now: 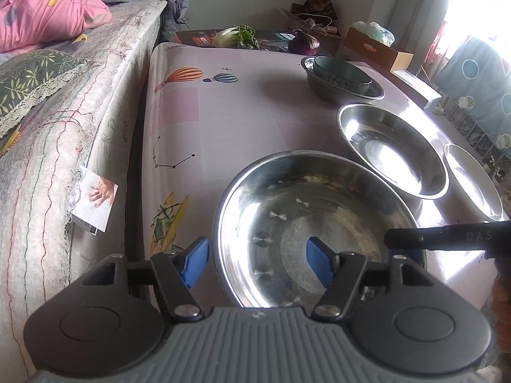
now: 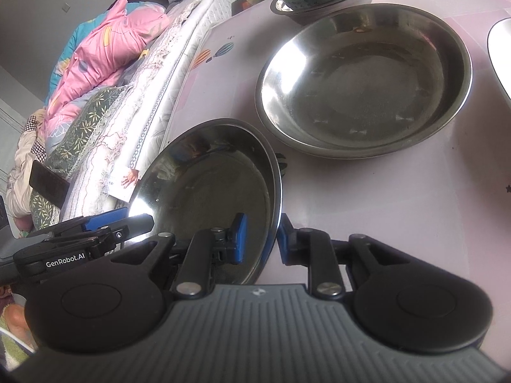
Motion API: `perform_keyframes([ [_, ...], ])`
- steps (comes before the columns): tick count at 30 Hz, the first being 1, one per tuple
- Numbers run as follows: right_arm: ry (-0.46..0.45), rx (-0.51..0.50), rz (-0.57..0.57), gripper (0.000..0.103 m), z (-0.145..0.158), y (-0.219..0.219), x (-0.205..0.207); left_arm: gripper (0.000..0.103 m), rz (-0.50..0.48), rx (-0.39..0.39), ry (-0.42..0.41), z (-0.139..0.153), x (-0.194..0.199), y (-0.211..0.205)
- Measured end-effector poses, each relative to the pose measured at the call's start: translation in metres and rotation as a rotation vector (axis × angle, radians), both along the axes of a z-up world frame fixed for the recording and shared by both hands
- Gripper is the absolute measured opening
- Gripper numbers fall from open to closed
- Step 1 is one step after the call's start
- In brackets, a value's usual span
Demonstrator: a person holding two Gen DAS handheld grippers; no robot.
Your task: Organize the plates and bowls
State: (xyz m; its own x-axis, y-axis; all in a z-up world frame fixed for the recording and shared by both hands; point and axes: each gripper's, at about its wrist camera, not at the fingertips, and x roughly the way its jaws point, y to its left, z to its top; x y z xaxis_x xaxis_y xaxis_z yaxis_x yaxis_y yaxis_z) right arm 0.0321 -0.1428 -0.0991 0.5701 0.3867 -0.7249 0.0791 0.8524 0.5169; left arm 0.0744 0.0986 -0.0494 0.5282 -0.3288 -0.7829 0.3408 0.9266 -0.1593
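- Pale pink balloon-print bench (image 1: 230, 118) beside a quilted bed (image 1: 80, 121).
- Three steel dishes; one green ceramic bowl (image 1: 343, 71); one white plate (image 1: 472, 180).
- Left gripper (image 1: 257, 263) jaws released; right gripper (image 2: 262, 239) jaws clenched on nearest round steel dish (image 2: 207, 188).

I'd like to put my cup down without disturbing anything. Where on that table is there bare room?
The tablecloth's left half is bare, between the mattress edge and the steel dishes, around the balloon print. The right side is crowded: near dish, second dish, white plate, stacked bowls.
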Motion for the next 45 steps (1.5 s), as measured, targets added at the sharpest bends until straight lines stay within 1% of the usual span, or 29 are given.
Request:
perform_keyframes([
  [3, 0.004, -0.005, 0.008, 0.021, 0.001, -0.001, -0.002, 0.069, -0.010, 0.005, -0.003, 0.003, -0.006, -0.002],
  [10, -0.005, -0.022, -0.016, 0.021, 0.004, -0.009, -0.007, 0.069, -0.057, -0.033, 0.020, 0.004, -0.022, -0.001],
  [14, -0.012, -0.021, -0.037, 0.021, 0.004, -0.014, -0.008, 0.070, -0.054, -0.001, -0.005, 0.003, -0.021, -0.005],
  [21, -0.008, -0.027, -0.038, 0.021, -0.002, -0.014, -0.011, 0.069, -0.050, 0.057, 0.001, -0.009, -0.009, -0.012],
  [25, -0.012, -0.031, -0.033, 0.020, -0.004, -0.011, -0.009, 0.067, -0.053, 0.069, -0.001, -0.013, -0.007, -0.016],
  [28, -0.016, -0.029, -0.026, 0.020, -0.005, -0.009, -0.007, 0.065, -0.058, 0.062, 0.003, -0.012, -0.007, -0.018],
  [31, -0.019, -0.041, -0.015, 0.021, -0.003, -0.006, -0.007, 0.065, -0.058, 0.063, 0.006, -0.009, -0.009, -0.021],
  [35, -0.015, -0.040, -0.018, 0.022, -0.003, -0.009, -0.011, 0.065, -0.074, 0.034, 0.028, -0.007, -0.014, -0.021],
  [37, -0.017, -0.034, -0.022, 0.022, -0.004, -0.012, -0.013, 0.065, -0.084, 0.046, 0.016, -0.008, -0.016, -0.022],
  [39, -0.019, -0.034, -0.024, 0.022, -0.004, -0.014, -0.013, 0.065, -0.090, 0.078, -0.002, -0.009, -0.018, -0.027],
  [45, -0.034, -0.065, -0.019, 0.022, -0.003, -0.009, -0.013, 0.066, -0.092, 0.130, -0.011, -0.015, -0.014, -0.036],
])
